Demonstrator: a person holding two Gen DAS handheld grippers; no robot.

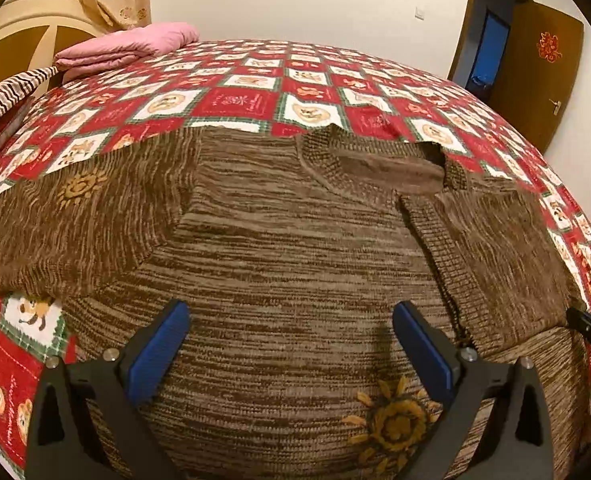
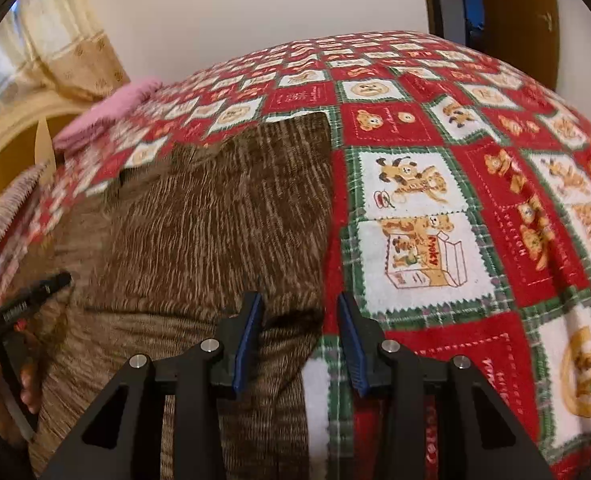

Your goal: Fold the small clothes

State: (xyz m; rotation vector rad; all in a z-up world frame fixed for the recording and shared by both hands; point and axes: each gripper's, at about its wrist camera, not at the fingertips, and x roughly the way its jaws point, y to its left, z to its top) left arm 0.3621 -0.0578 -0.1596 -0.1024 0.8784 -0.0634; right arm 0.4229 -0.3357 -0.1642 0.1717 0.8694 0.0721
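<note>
Sweater [image 1: 295, 248] lies on the bed [image 1: 235, 104]; left gripper [image 1: 289, 344] jaws apart above it, right gripper [image 2: 299, 340] jaws seemingly unclamped at its edge.

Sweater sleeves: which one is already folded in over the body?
The right sleeve, lying folded across the sweater body. The left sleeve, with the sun motif, is spread out on the blanket.

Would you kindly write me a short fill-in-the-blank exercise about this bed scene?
1. The brown knitted sweater lies on a red ___ blanket with teddy bears.
2. The sweater's embroidered motif shows a ___.
3. The folded cloth at the far corner is ___.
4. The left gripper has its blue pads ___ apart.

Missing: checked; sunflower; pink; wide
</note>
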